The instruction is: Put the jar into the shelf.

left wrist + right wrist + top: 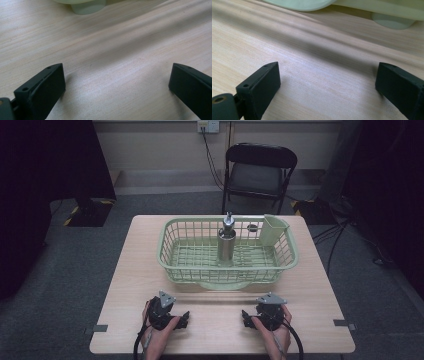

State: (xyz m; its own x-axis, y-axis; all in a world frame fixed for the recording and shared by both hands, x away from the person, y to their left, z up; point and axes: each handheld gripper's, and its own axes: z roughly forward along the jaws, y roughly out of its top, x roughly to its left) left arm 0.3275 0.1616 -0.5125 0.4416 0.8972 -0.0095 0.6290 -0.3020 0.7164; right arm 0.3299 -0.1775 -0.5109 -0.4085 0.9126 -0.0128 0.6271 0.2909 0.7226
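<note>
From my high view both forearms are cut off at the bottom edge, and the cables trail out of frame w/ them. I can't make out what the small dark round thing [252, 227] at the basket's far side is; too small. The room's left and right sides are too dark to read.

Left gripper [185, 317] rests on the table [135, 270] near the front edge, jaws spread wide, nothing between them; the left gripper view confirms bare wood between the two black jaws. Right gripper [244, 316] sits near the front edge too, well apart from the left, jaws also wide apart and empty. Both gripper views catch just the pale green base of the basket at the top, cropped.

Green wire-style basket [170, 257] sits mid-table, toward the far side. Inside it a metal bottle w/ pump top [226, 242] stands upright, approx centre. A pale green cup-like caddy [274, 229] hangs at the far right corner.

Table is light wood grain, tape tabs on its left and right edges. Floor is grey carpet. A black folding chair [259, 170] stands behind the table, wall outlet [208, 126] w/ a cord above it.
</note>
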